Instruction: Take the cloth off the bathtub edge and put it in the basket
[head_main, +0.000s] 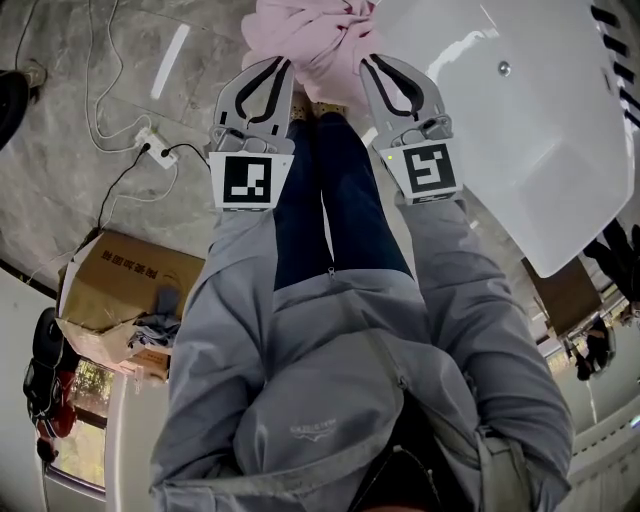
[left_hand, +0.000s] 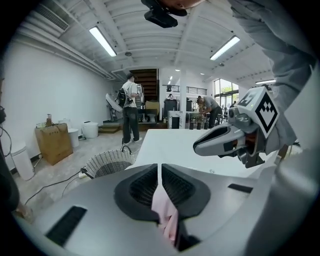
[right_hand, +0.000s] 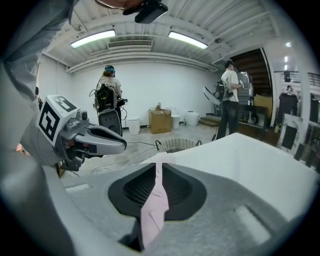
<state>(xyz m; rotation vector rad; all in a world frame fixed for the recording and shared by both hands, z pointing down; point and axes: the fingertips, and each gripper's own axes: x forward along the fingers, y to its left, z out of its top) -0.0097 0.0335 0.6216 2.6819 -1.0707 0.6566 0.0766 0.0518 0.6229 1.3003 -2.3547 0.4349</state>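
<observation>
Both claws are pressed together on the load. Left gripper (head_main: 284, 64) pinches a fold of the pink cloth (head_main: 312, 32), and right gripper (head_main: 367, 62) pinches another fold of it; each gripper view shows pink fabric clamped in the slit between its pads and trailing down toward the camera. The cloth hangs bunched between the two tips at top centre of the head view. It looks clear of the white bathtub (head_main: 500, 130), which fills the upper right. The wicker basket (left_hand: 108, 162) stands on the floor by the tub's end, left of centre in the left gripper view and just above the jaws in the right gripper view. In the head view I can't find it; probably the bundle covers it. My read: pickup is done and we're in the transfer step. Next move needs both grippers kept together so the cloth doesn't stretch, the bundle brought over the basket mouth, lowered in, then both claws released at once. Watch for trailing edges draping over the rim.
</observation>
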